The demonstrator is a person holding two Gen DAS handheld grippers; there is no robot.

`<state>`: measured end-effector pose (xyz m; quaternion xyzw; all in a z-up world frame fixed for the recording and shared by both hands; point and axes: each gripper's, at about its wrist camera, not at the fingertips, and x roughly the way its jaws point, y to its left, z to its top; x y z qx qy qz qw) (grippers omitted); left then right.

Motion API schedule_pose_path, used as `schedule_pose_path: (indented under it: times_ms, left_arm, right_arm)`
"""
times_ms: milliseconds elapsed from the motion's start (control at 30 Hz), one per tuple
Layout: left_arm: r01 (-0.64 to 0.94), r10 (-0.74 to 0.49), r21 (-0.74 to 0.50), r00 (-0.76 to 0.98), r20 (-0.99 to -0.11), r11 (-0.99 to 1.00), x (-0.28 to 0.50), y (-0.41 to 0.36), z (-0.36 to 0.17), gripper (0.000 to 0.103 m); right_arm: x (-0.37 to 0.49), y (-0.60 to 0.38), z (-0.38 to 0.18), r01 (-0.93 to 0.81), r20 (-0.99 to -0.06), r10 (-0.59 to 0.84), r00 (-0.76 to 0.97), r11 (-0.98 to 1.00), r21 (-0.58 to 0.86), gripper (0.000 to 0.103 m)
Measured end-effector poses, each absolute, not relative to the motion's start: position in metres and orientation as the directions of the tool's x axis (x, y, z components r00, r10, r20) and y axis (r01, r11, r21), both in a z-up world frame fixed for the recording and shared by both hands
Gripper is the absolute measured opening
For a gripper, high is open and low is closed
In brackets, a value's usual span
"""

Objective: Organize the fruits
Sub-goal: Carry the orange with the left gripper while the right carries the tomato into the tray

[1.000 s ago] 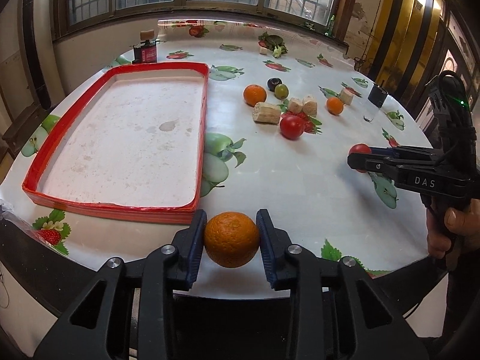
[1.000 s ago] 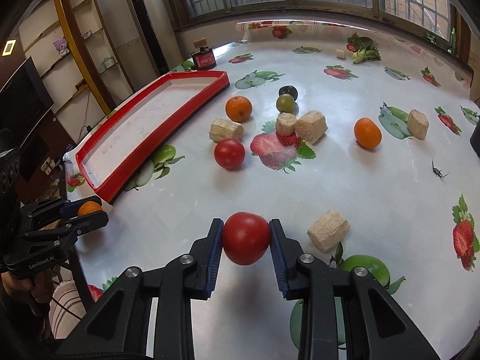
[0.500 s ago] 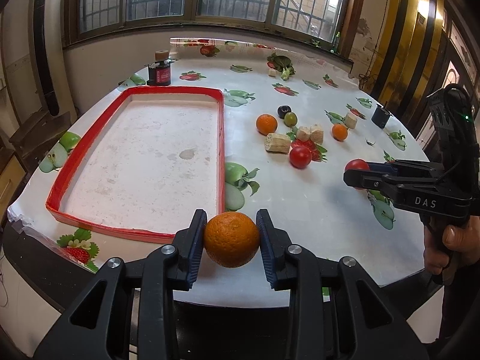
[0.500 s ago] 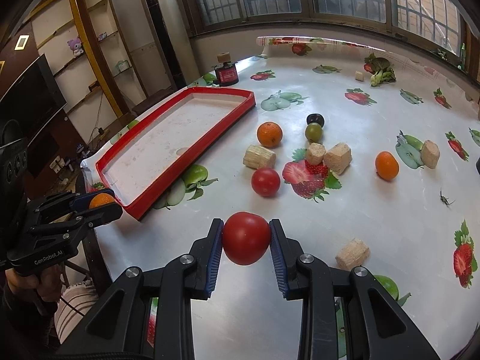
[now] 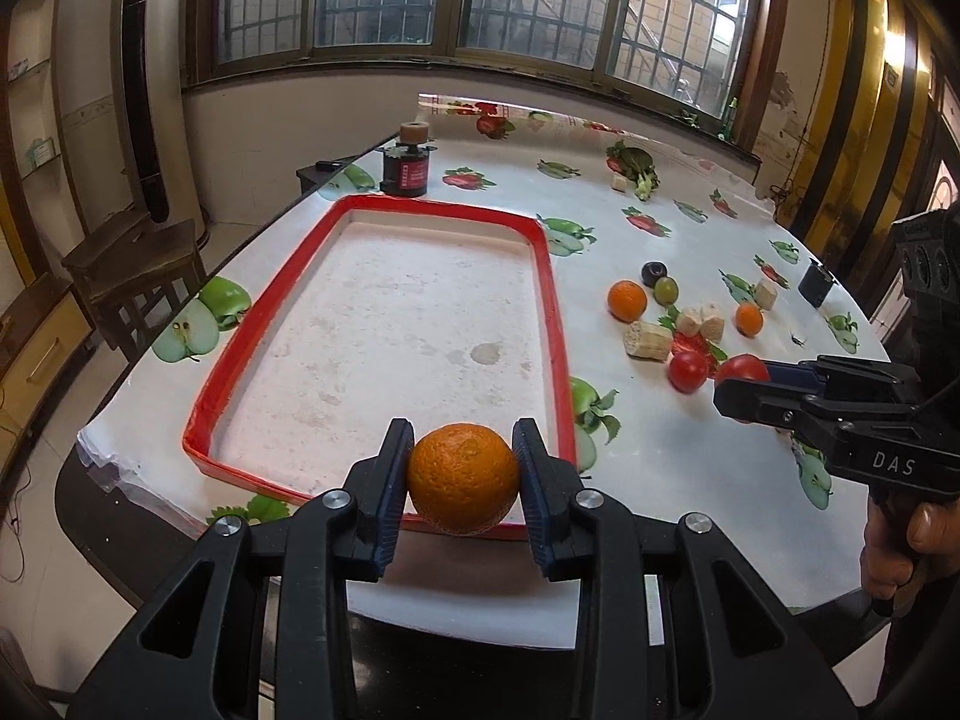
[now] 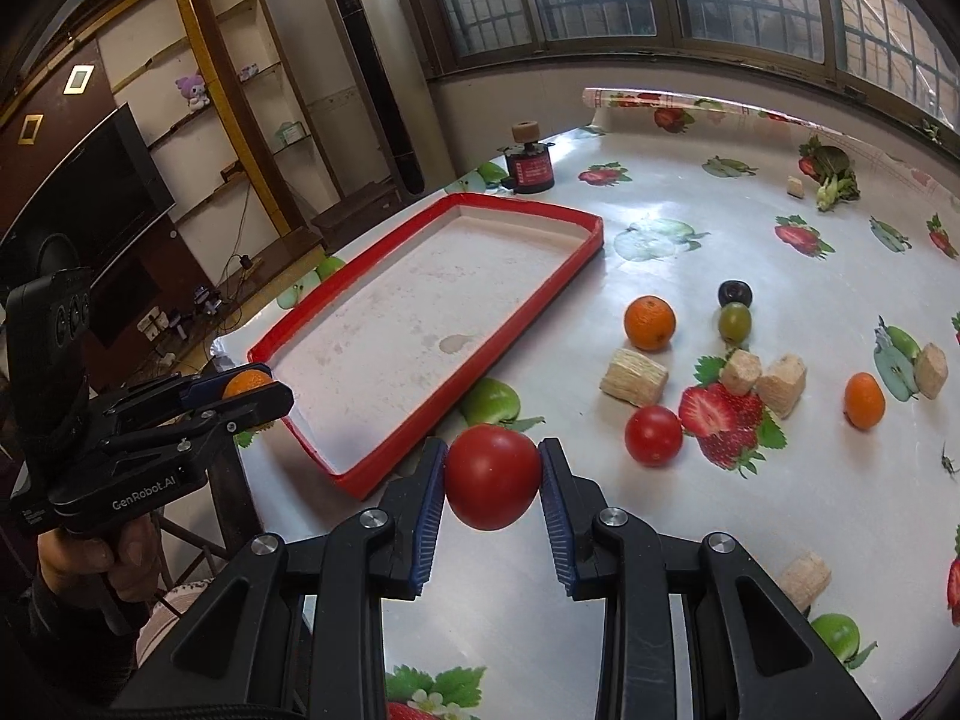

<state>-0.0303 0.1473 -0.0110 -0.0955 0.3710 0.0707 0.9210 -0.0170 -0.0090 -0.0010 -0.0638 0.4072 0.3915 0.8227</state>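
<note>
My left gripper (image 5: 463, 480) is shut on an orange (image 5: 463, 477) and holds it in the air over the near rim of the red tray (image 5: 555, 312). My right gripper (image 6: 492, 477) is shut on a red tomato (image 6: 492, 477) above the table, just right of the tray's near corner (image 6: 354, 483). The tray holds nothing. On the table lie another orange (image 6: 649, 322), a small orange (image 6: 864, 400), a tomato (image 6: 653, 435), a green fruit (image 6: 734, 321) and a dark fruit (image 6: 734, 293). The right gripper also shows in the left wrist view (image 5: 741, 387).
Several beige foam blocks (image 6: 633, 377) lie among the fruit, one near the right gripper (image 6: 804, 579). A red-black spool (image 5: 408, 171) stands behind the tray. A leafy vegetable (image 5: 639, 171) lies far back. A wooden stool (image 5: 138, 264) stands left of the table.
Both grippers have risen and tilted down with their fruit. The left gripper has moved forward over the tray's near rim; the right gripper has moved left toward the tray.
</note>
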Motion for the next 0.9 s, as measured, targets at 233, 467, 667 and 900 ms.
schedule_pose_path:
  times_ms: [233, 467, 667, 900]
  left_arm:
    - [-0.249, 0.104, -0.108, 0.709, -0.698, 0.963, -0.023, 0.173, -0.011, 0.032]
    - [-0.309, 0.144, -0.108, 0.687, -0.712, 0.945, -0.014, 0.203, -0.017, 0.032]
    - [-0.332, 0.165, -0.089, 0.663, -0.730, 0.939, 0.002, 0.216, -0.025, 0.032]
    - [-0.344, 0.163, -0.080, 0.623, -0.765, 0.936, 0.018, 0.225, -0.040, 0.032]
  right_arm:
    - [-0.015, 0.023, 0.000, -0.721, -0.710, 0.621, 0.332, 0.653, 0.233, 0.031]
    - [-0.007, 0.055, -0.002, -0.736, -0.711, 0.628, 0.316, 0.635, 0.234, 0.031]
    - [0.006, 0.087, -0.014, -0.748, -0.727, 0.618, 0.299, 0.625, 0.224, 0.031]
    - [0.046, 0.120, -0.032, -0.735, -0.761, 0.583, 0.286, 0.642, 0.216, 0.031]
